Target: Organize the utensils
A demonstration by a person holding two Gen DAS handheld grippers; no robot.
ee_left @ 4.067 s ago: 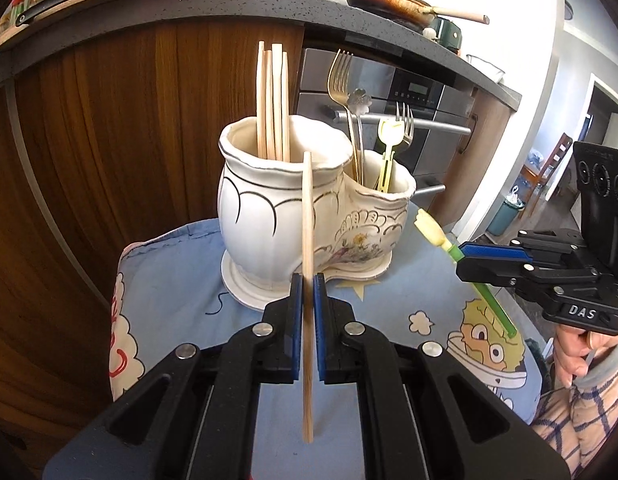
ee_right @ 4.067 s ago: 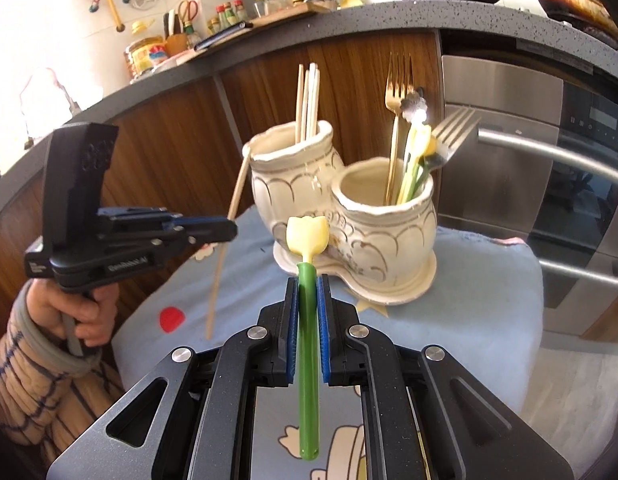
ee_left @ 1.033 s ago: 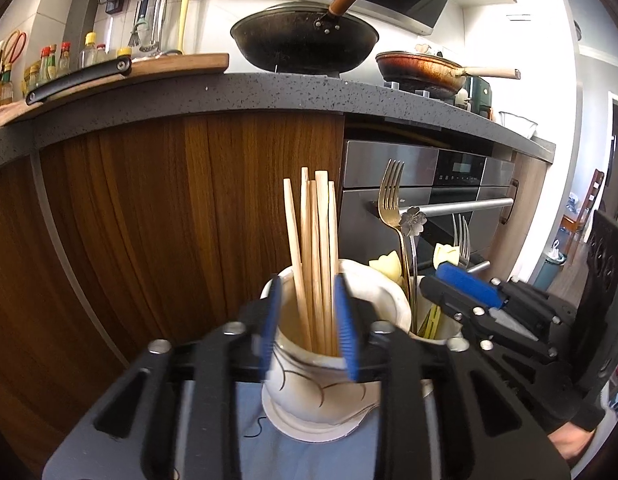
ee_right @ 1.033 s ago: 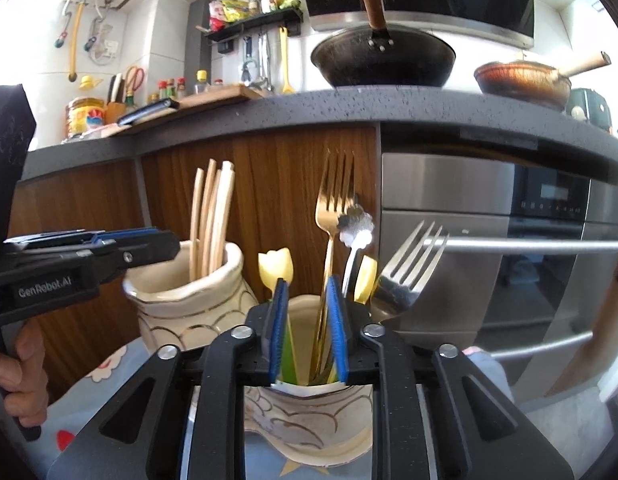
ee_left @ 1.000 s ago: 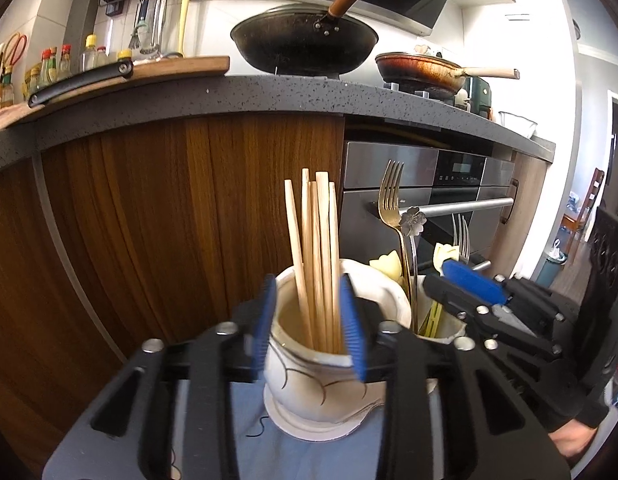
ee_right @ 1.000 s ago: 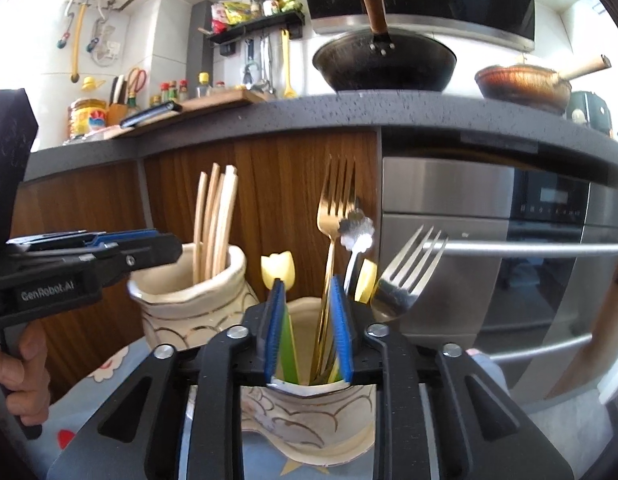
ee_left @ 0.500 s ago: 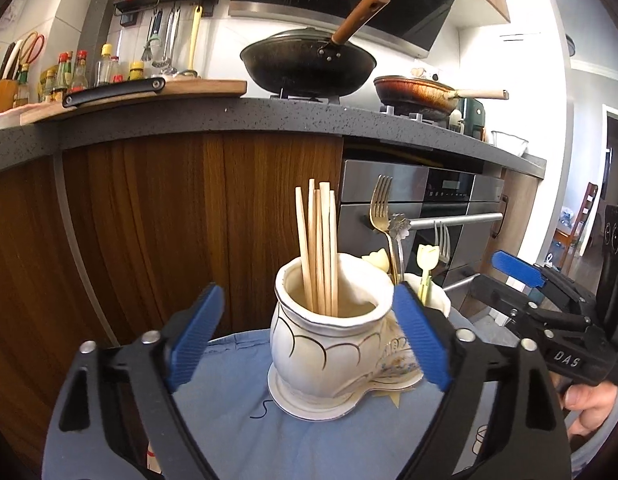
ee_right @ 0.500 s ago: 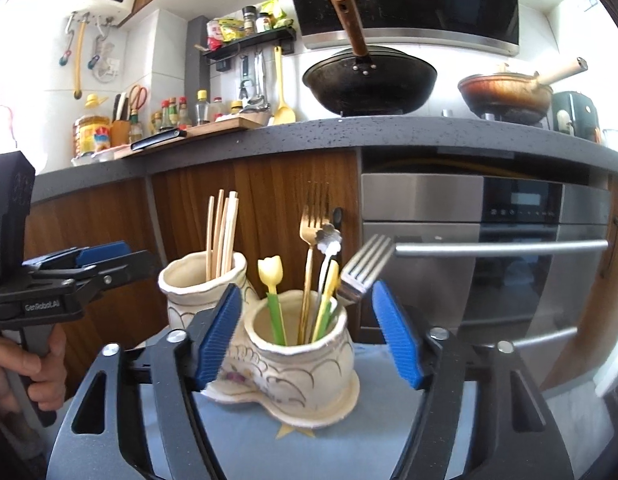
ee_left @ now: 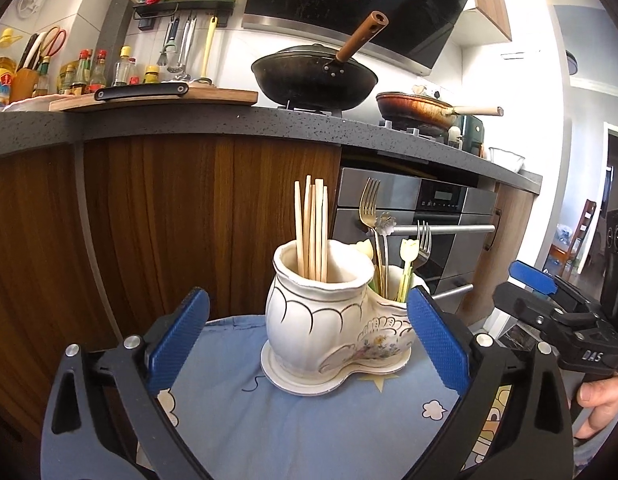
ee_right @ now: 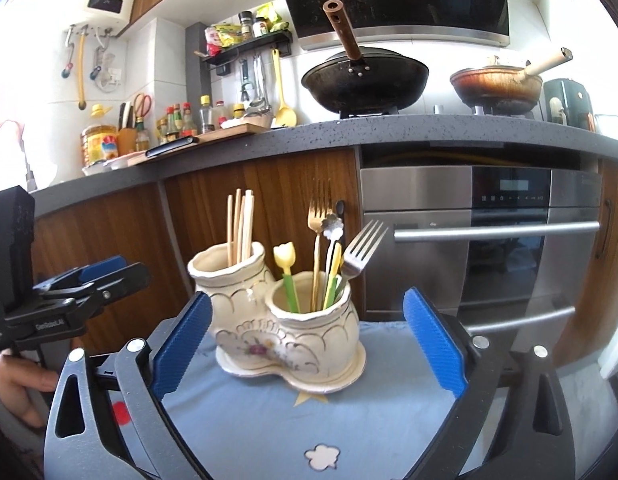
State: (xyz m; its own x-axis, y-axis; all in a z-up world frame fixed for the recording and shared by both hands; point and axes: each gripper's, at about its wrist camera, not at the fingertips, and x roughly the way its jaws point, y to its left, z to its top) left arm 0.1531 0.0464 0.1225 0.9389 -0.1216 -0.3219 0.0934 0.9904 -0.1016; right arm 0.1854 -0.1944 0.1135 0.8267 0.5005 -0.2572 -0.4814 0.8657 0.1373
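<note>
Both tools [ee_left: 309, 340] [ee_right: 305, 340] now wide apart, empty, back from utensil holder [ee_right: 285, 328].

The two-cup utensil holder [ee_right: 285, 332] is glossy glazed ceramic, cream with fine gilt lines; the chopsticks [ee_left: 312, 232] are pale, matt bare wood; the gold fork [ee_right: 317, 216] and silver fork [ee_right: 363, 250] are polished metal; the tulip-topped pick [ee_right: 285, 268] looks like smooth plastic; the blue cloth [ee_left: 309, 428] is soft and matt; the left gripper [ee_left: 305, 344] and right gripper [ee_right: 307, 344] have matt black bodies with blue pads [ee_left: 439, 344] of rough, dimpled texture.
</note>
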